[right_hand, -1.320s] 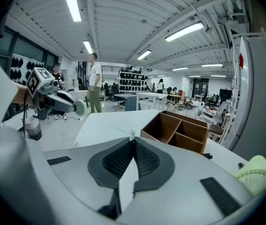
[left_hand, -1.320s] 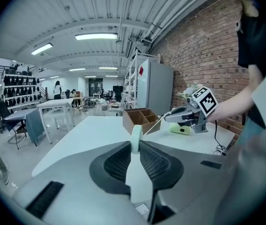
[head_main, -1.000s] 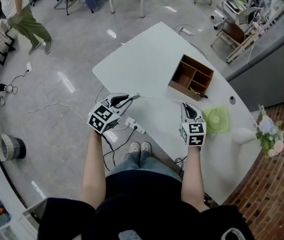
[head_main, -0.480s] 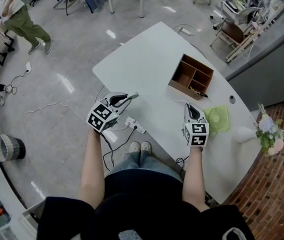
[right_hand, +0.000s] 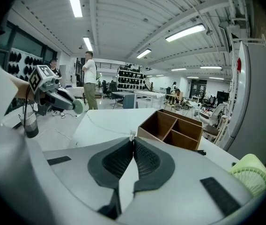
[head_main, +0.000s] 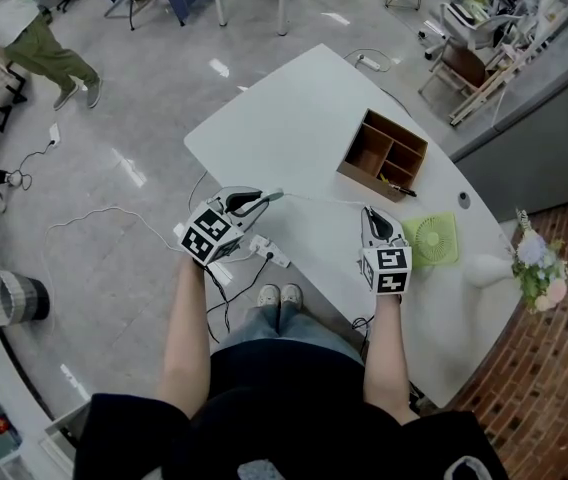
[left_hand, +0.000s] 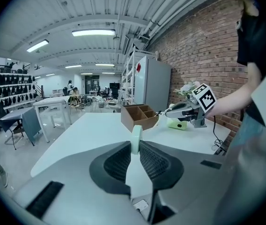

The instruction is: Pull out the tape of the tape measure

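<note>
Jaws come first: the left gripper (left_hand: pixel 135 145) is closed partway on the tape measure (left_hand: pixel 136 137), a pale green round case standing on edge between the ribbed pads, its flat faces against them. The right gripper (right_hand: pixel 133 139) is pinched almost fully together, with only the small end hook of the tape (right_hand: pixel 131 136) caught at its tips.

Between the two, the tape (head_main: pixel 324 200) shows as a thin pale line hanging in the air over the near edge of the white table (head_main: pixel 284 118). It runs roughly level from the left gripper (head_main: pixel 269 196) across to the right gripper (head_main: pixel 372 211). That line is what the next move turns on. The case lies to the left of the right gripper, and the tape's long axis runs left to right between the hands. Judging by this, more length would come from drawing the hands apart along that axis, not lifting or twisting.

Beyond the tape, a wooden divided box (head_main: pixel 384 153) sits farther back on the table, and a pale green fan (head_main: pixel 434 240) lies just right of the right gripper. A power strip (head_main: pixel 269 251) lies on the floor below the left hand.
</note>
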